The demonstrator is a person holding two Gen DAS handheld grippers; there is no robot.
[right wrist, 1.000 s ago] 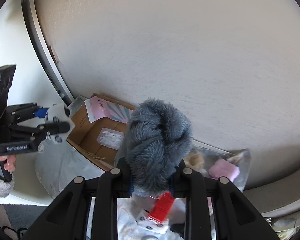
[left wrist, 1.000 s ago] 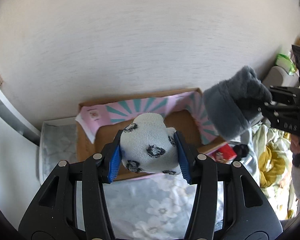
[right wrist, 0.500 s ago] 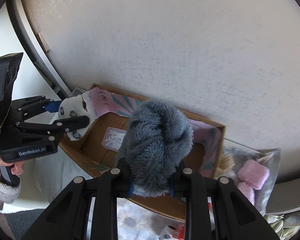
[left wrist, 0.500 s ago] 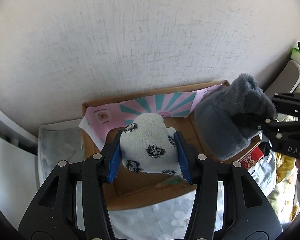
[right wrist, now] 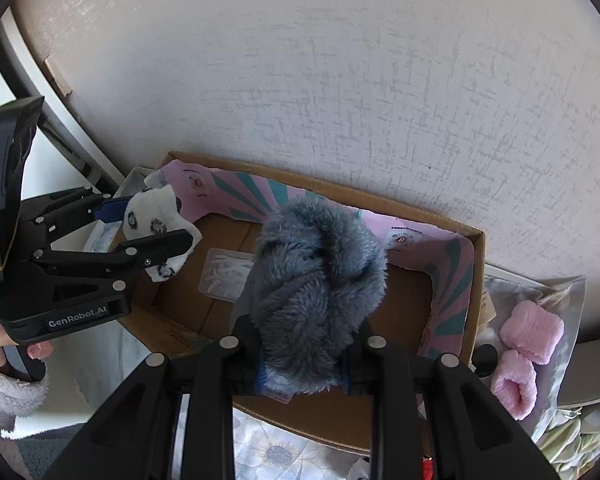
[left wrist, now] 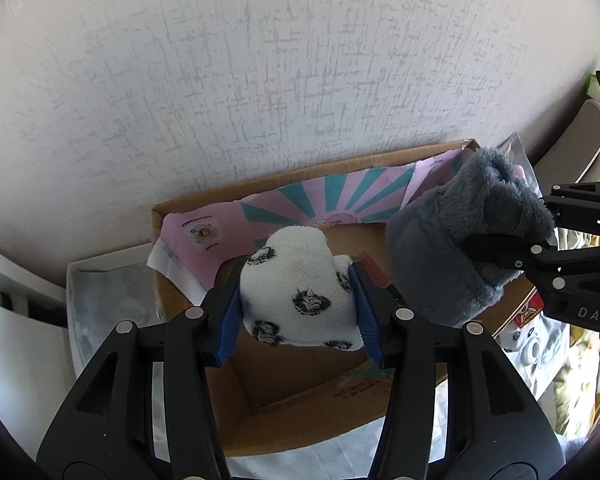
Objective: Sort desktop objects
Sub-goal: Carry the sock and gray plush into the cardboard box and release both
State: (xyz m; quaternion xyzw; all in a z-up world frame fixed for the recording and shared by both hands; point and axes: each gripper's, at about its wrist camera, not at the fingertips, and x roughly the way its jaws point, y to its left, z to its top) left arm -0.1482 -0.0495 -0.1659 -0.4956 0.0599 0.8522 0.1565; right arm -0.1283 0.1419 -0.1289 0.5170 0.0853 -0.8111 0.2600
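Both tools have advanced over the cardboard box [left wrist: 300, 396] since a second ago, when they hung short of it and the grey bundle sat off its right side. The left tool [left wrist: 300, 304] is clenched on a rolled white sock with dark animal prints [left wrist: 300, 300], held above the box's open interior, nearer its left wall. The right tool [right wrist: 304, 364] grips a fluffy grey sock bundle [right wrist: 316, 284] above the box's middle, just beside the white sock and apart from it. The box stands against a textured white wall [right wrist: 360, 80], its far and right sides lined with a pink-and-teal striped sheet [right wrist: 452, 272]. A clear plastic packet [right wrist: 224, 276] lies on the box floor, with bare cardboard around it. Right of the box, two pink fluffy socks [right wrist: 524, 356] rest in a clear bag.
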